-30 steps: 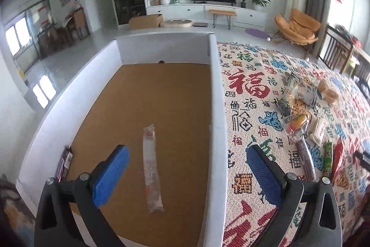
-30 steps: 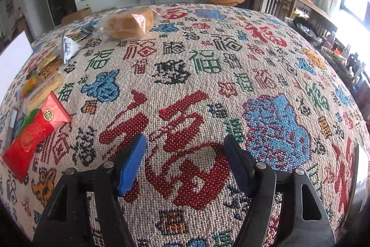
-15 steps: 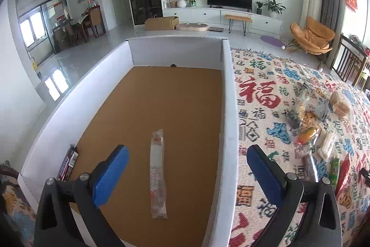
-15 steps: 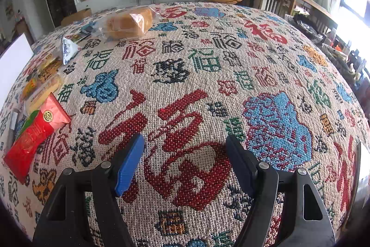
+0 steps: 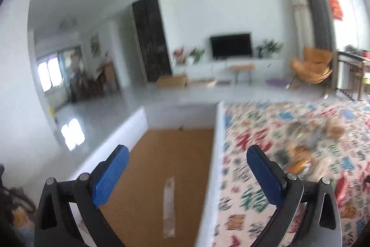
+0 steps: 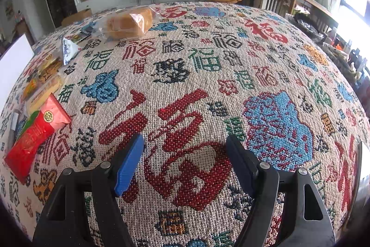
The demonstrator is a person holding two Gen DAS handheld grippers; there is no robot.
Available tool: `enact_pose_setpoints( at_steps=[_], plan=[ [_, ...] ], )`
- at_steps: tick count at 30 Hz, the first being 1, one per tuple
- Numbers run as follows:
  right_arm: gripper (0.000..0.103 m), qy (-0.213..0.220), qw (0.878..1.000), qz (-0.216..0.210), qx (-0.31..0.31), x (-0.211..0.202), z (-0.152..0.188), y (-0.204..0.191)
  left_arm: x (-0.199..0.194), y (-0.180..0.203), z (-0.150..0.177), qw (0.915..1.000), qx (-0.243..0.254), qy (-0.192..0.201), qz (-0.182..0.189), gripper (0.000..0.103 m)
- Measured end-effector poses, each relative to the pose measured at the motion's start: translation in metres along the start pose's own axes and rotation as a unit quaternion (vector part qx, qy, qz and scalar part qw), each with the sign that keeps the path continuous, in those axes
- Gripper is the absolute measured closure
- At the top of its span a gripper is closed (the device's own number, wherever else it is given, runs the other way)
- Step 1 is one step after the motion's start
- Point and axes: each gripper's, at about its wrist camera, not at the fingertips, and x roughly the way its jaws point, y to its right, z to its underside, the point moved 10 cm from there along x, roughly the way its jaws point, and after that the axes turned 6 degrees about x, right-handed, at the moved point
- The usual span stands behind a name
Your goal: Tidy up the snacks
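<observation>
Both the left gripper (image 5: 186, 174) and right gripper (image 6: 183, 164) gape wide, empty. The red snack packet (image 6: 34, 134), lower left on the tablecloth (image 6: 208, 75), looks light, crinkly, slippery; best pinched across its middle

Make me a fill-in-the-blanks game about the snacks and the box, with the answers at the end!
1. The long clear snack lies inside the ____ with the brown floor.
2. The bagged bread sits on the patterned ____.
3. The packet beside the green one is ____ with a gold seal.
4. Both the left gripper and right gripper are ____ and hold nothing.

Answers: box; cloth; red; open
</observation>
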Motion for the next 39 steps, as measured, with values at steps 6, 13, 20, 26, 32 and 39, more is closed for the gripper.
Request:
enact_pose_setpoints(
  at_steps=[6,13,20,26,32,39],
  plan=[
    [0.026,0.0,1.0,0.0,0.0,0.0,0.0,0.0,-0.045,0.077,0.008,0.9931,0.05,-0.003,0.106,0.0],
    [0.026,0.0,1.0,0.0,0.0,0.0,0.0,0.0,-0.05,0.177,0.097,0.9612,0.095,-0.127,0.226,0.0],
    [0.026,0.0,1.0,0.0,0.001,0.0,0.0,0.0,-0.013,0.215,0.163,0.9339,0.118,-0.229,0.248,0.0],
    [0.026,0.0,1.0,-0.001,0.001,0.0,0.0,0.0,0.025,0.21,0.175,0.9287,0.097,-0.265,0.24,0.0],
    [0.026,0.0,1.0,-0.001,0.001,0.0,0.0,0.0,0.053,0.207,0.172,0.9298,0.079,-0.27,0.237,0.0],
    [0.026,0.0,1.0,-0.001,0.001,0.0,0.0,0.0,0.067,0.21,0.169,0.9351,0.064,-0.249,0.245,0.0]
  ],
)
